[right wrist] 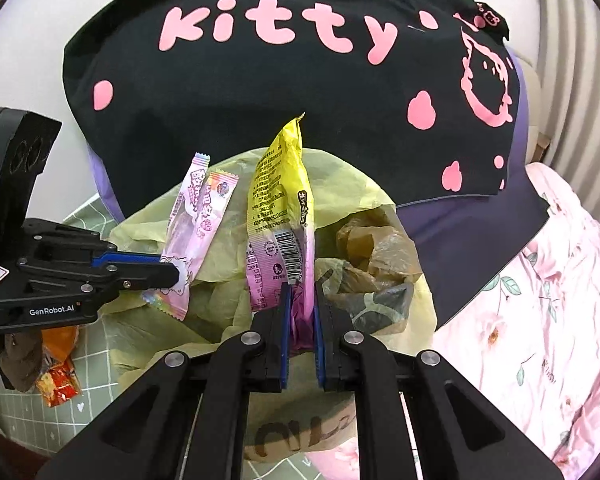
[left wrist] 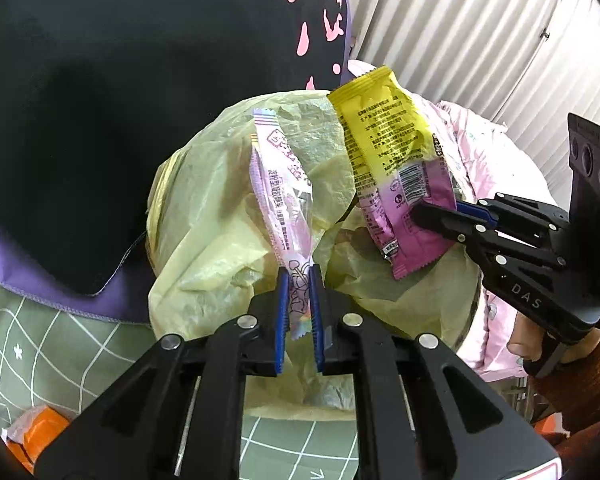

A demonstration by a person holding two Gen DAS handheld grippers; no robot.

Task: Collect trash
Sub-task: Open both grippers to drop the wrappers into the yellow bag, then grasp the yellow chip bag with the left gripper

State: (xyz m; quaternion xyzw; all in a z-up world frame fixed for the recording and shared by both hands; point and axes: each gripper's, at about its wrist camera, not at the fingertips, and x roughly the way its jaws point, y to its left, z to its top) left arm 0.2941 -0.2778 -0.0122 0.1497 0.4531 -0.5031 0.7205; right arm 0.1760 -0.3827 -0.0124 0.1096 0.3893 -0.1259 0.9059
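Blue pads of the left gripper (left wrist: pixel 300 300) were clamped on the lower end of a long pink wrapper (left wrist: pixel 282 192), and the right gripper (right wrist: pixel 302 304) pinched the purple bottom of a yellow snack packet (right wrist: pixel 280 200). Both pieces hung over the open mouth of a pale yellow-green bin bag (left wrist: pixel 204 216), where crumpled brownish plastic (right wrist: pixel 374 248) already lay. Dropping the two remained, by my reading. An orange wrapper (right wrist: pixel 58 376) sat on the green checked cloth (left wrist: pixel 40 344) beside the bag, so more collecting seemingly followed.
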